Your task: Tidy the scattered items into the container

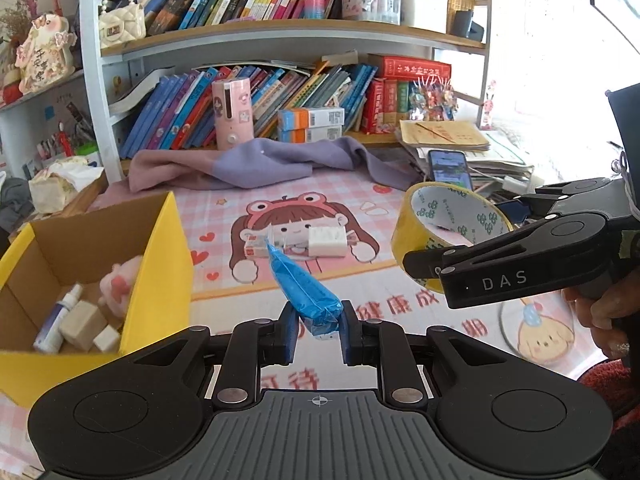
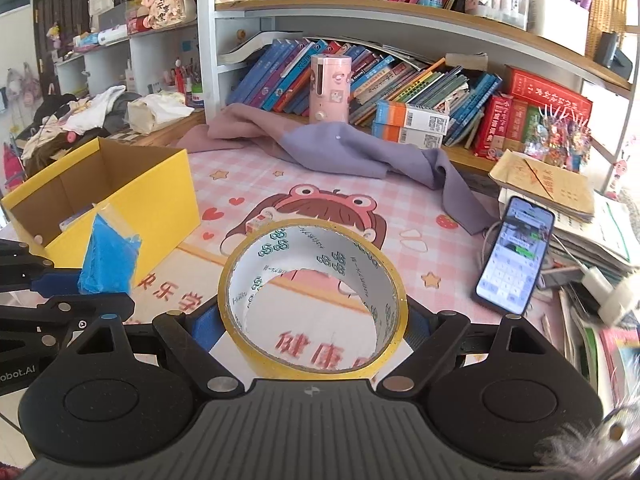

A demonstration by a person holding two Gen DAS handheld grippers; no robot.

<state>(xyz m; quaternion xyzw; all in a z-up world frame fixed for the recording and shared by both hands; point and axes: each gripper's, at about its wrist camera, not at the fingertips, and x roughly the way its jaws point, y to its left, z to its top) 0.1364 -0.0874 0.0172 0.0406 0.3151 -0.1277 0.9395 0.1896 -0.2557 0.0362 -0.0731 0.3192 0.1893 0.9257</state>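
Left gripper (image 1: 319,330): one blue packet (image 1: 304,284) is pinched, right of the yellow box (image 1: 160,256).
Right gripper (image 2: 314,320): one tape roll (image 2: 312,296) is clamped, right of the box.
Box contents: four items are counted.
Mat (image 1: 360,216): two white items are left.

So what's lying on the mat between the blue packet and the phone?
In the left wrist view, a white block lies on the mat between the blue packet and the phone.

Blue packet (image 1: 308,284) and yellow tape roll (image 2: 314,300) aloft — open yellow box (image 1: 160,264) (part-filled) left.
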